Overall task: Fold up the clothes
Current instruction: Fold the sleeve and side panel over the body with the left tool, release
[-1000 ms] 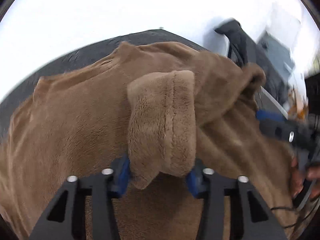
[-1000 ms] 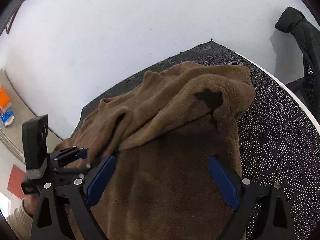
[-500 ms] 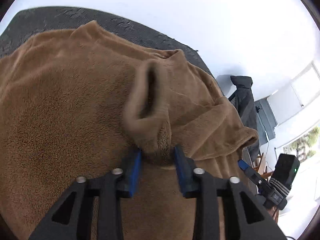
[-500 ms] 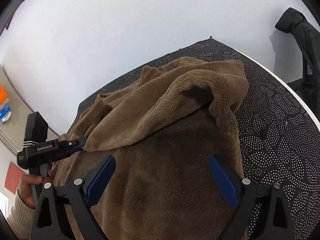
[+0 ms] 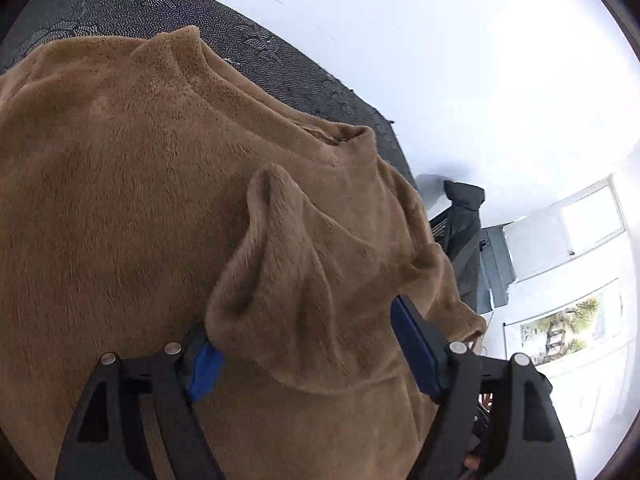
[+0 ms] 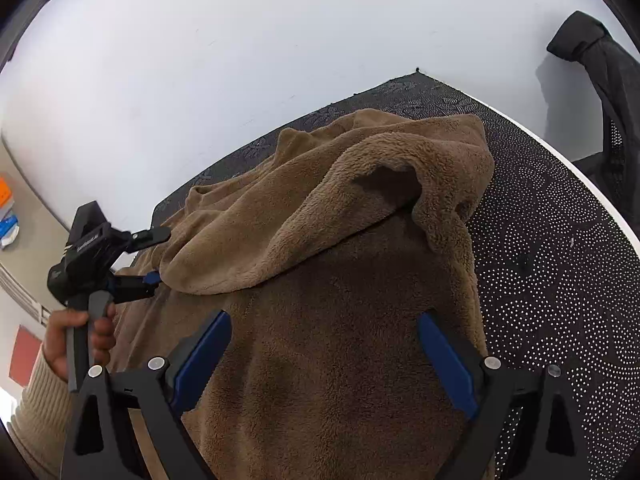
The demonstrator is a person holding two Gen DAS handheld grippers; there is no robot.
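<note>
Left wrist view shows my left claw (image 5: 304,356) has just been opening, its jaws now wide around the cuff (image 5: 296,300) it released onto the brown fleece top (image 5: 112,184) on the table (image 6: 560,264), so this sleeve fold seems done, while my right claw (image 6: 324,360) hovers wide, empty.

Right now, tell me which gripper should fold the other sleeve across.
Right. The right gripper is open over the brown fleece top, nearest the unfolded sleeve. The left gripper has just been opening around the sleeve cuff it laid down.
</note>
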